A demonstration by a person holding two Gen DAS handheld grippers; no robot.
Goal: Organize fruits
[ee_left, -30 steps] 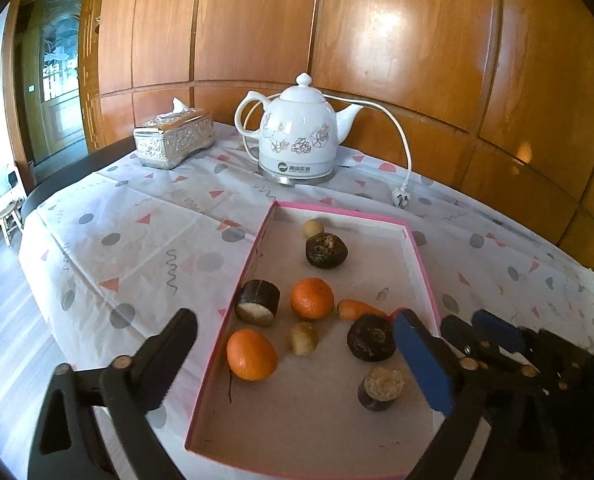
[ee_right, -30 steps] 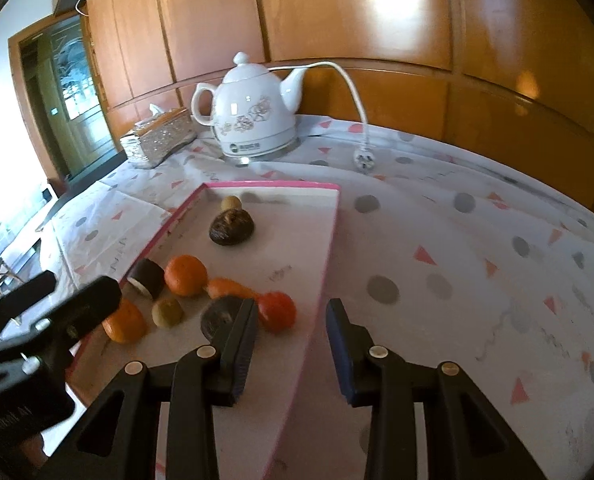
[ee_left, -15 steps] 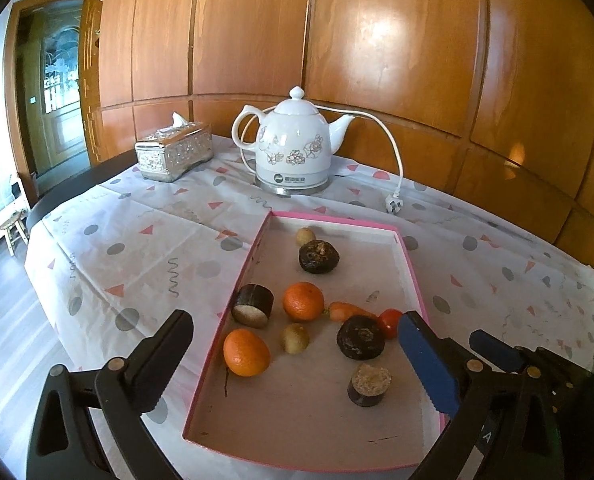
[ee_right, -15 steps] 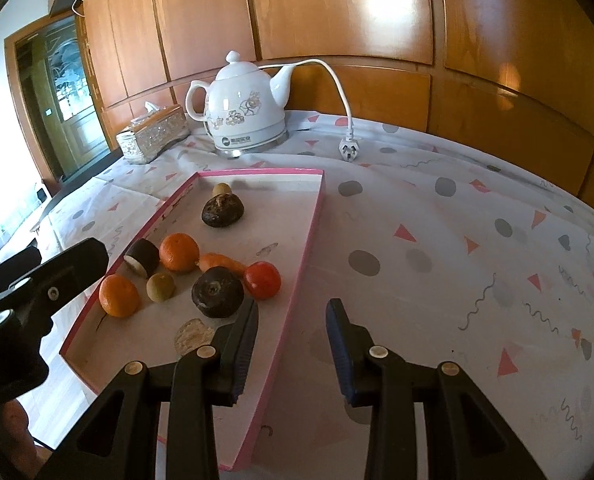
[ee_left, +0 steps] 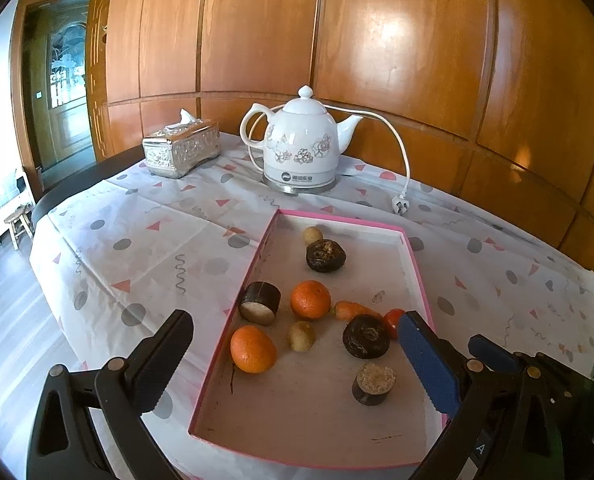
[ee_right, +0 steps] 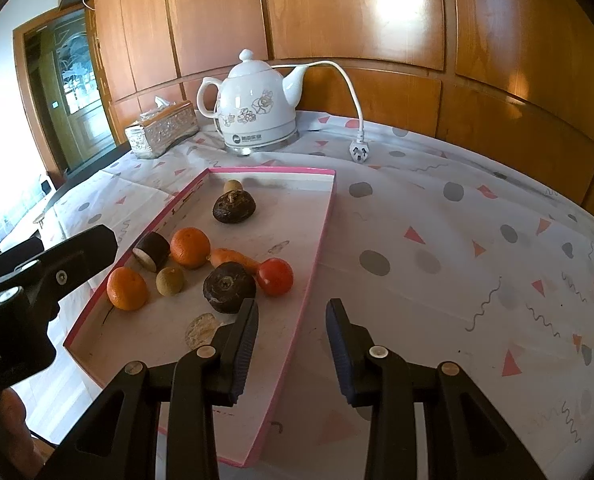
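Note:
A pink-rimmed shallow tray (ee_left: 415, 264) (ee_right: 321, 240) lies on the table and holds two oranges (ee_left: 253, 349) (ee_right: 190, 247), a red tomato (ee_right: 275, 276), a small carrot (ee_left: 351, 309), two dark round fruits (ee_left: 325, 255) (ee_right: 229, 287), cut dark pieces (ee_left: 259, 303) and small tan fruits (ee_left: 301, 335). My left gripper (ee_left: 293, 354) is open and empty, held above the tray's near end. My right gripper (ee_right: 291, 322) is open and empty over the tray's right rim, just short of the tomato.
A white electric kettle (ee_left: 303, 148) (ee_right: 257, 106) with its cord and plug (ee_right: 359, 152) stands at the back. A silver tissue box (ee_left: 181, 148) sits to its left. Wood panelling is behind. The table edge drops off at left, with a stool (ee_left: 19, 220) below.
Both grippers have pulled back and risen from the tray, so more of it shows. The tomato now lies in the tray beside the dark fruit. Both stay open.

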